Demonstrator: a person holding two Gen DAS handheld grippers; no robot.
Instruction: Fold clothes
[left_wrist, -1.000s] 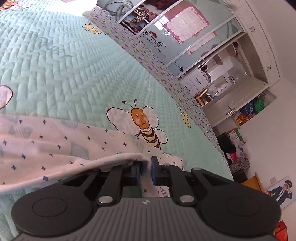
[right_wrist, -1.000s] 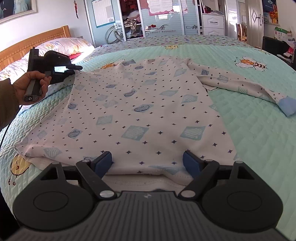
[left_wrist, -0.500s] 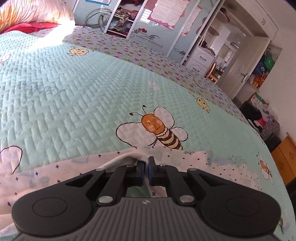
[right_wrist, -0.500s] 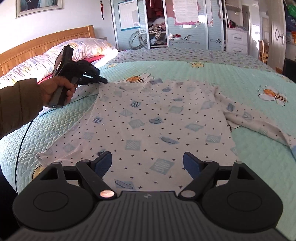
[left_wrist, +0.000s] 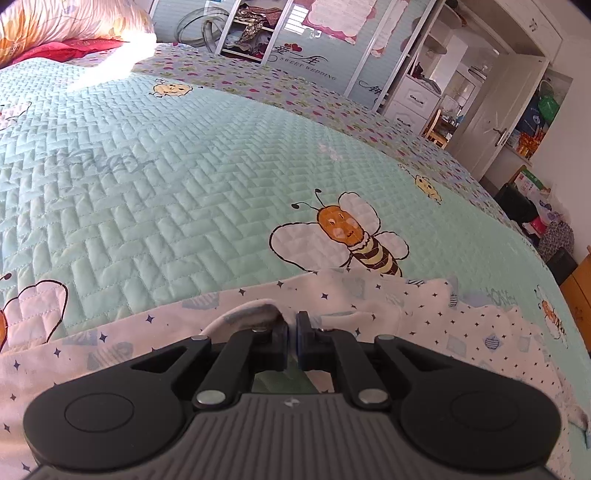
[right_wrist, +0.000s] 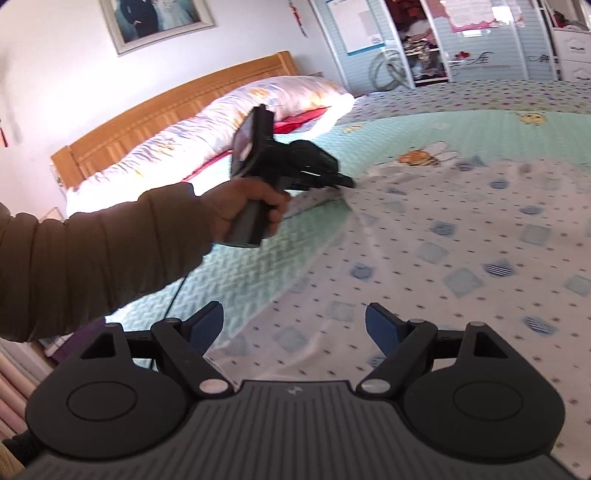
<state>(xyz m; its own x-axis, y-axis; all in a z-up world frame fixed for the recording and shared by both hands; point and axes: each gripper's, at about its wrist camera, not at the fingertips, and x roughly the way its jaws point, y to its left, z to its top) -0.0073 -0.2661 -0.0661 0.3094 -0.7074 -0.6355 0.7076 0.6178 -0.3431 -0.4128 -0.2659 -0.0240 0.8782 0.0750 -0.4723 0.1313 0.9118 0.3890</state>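
Status: the shirt (right_wrist: 424, 258) lies spread flat on the bed quilt (left_wrist: 184, 166); no fold done yet, all folds remain. Left gripper (left_wrist: 291, 341) jaws clamped on the shirt's collar edge. Right gripper (right_wrist: 294, 325) jaws apart, nothing btwn them. Vs. 1 s ago: we've closed the left jaws; the right view has swung toward the left hand (right_wrist: 240, 206).

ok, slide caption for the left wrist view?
Left gripper pinching the shirt edge on the bee quilt.

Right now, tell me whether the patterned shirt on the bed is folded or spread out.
Mostly spread: the shirt lies open across the quilt, one corner pinched and lifted by the left gripper.
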